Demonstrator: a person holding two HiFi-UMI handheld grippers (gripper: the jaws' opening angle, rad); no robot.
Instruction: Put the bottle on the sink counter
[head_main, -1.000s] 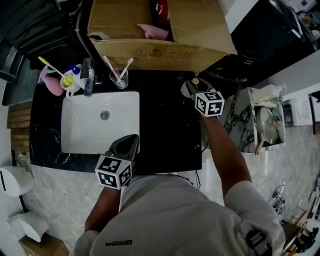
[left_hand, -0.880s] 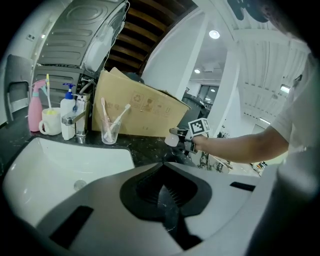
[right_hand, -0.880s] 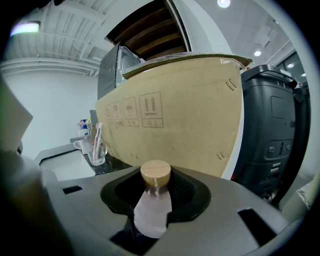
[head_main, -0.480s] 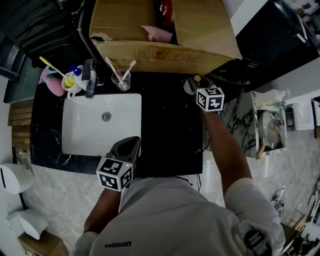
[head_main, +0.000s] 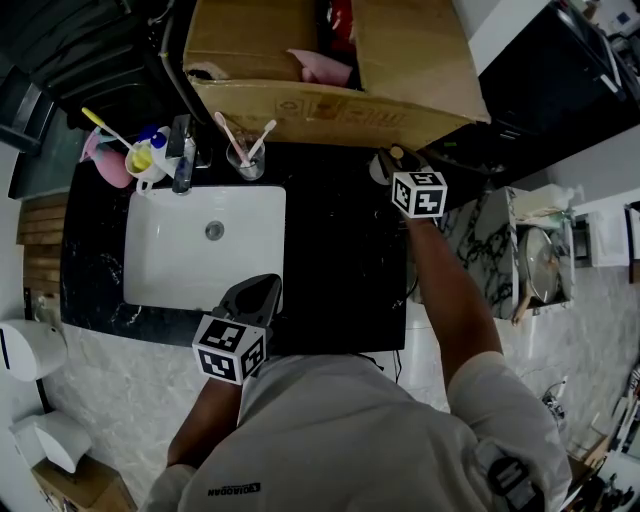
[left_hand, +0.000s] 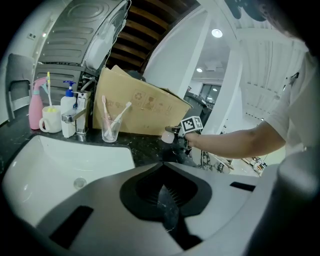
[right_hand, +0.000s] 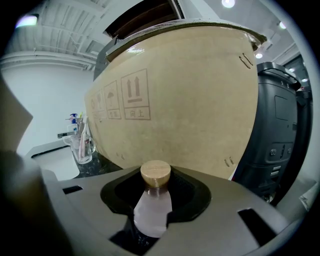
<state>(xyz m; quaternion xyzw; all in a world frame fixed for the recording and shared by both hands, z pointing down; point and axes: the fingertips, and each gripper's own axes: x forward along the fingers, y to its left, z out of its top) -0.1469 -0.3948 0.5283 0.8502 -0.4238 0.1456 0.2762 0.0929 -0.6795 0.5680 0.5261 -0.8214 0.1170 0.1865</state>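
A frosted bottle (right_hand: 152, 209) with a wooden cap (right_hand: 155, 173) stands upright between the jaws of my right gripper (right_hand: 152, 222), which is shut on its body. In the head view this gripper (head_main: 390, 168) holds the bottle (head_main: 383, 166) over the black sink counter (head_main: 340, 250) at its back right, close to the cardboard box (head_main: 300, 60). Whether the bottle's base touches the counter I cannot tell. My left gripper (head_main: 262, 292) hovers at the counter's front edge beside the basin, shut and empty (left_hand: 167, 212). From the left gripper view the bottle (left_hand: 168, 136) shows small beside the box.
A white basin (head_main: 170, 250) fills the counter's left half, with a tap (head_main: 182, 150) behind it. A glass of toothbrushes (head_main: 243, 155), a mug (head_main: 140, 160) and a pink bottle (head_main: 105, 165) line the back left. A black appliance (right_hand: 280, 130) stands right of the box.
My right gripper has carried the bottle a little farther back, toward the cardboard box. The left gripper has stayed where it was.
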